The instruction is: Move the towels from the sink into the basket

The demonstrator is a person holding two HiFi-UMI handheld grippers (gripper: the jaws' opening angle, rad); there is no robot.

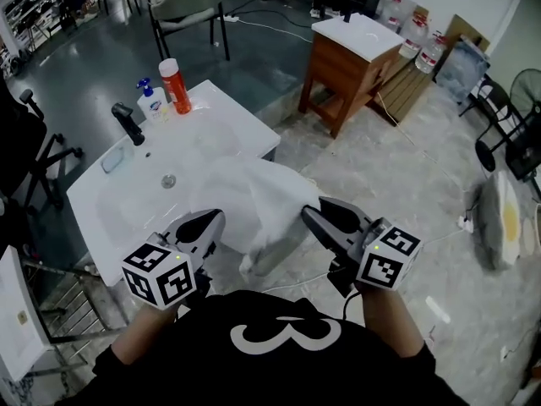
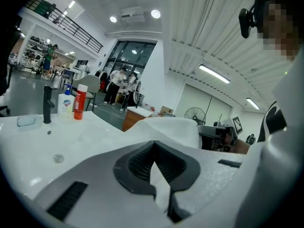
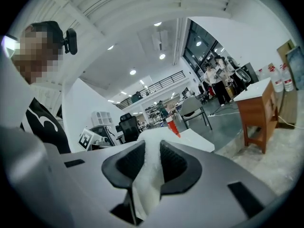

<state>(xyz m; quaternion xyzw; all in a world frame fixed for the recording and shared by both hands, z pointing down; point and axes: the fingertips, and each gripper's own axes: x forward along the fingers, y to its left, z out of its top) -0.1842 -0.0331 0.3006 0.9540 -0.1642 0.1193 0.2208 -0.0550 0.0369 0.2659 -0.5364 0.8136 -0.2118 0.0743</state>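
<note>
Head view, looking steeply down: a person in a black shirt holds a white towel [image 1: 250, 200] stretched between two handheld grippers at the front right corner of a white sink [image 1: 118, 194]. The left gripper [image 1: 208, 224] grips the cloth's near left edge and the right gripper [image 1: 314, 219] its right edge. The towel bunches up between them and droops over the counter's rim toward the floor.

Left gripper view shows its dark ribbed pads pressed together on a thin fold of the towel. Right gripper view shows its pads pinching a thicker wad of the same cloth.

At the back of the sink stand a black faucet [image 1: 128, 123], a soap bottle [image 1: 152, 101] with a blue pump and an orange bottle [image 1: 176, 85]. A wooden cabinet [image 1: 351, 66] stands well apart on the tiled floor beyond.
</note>
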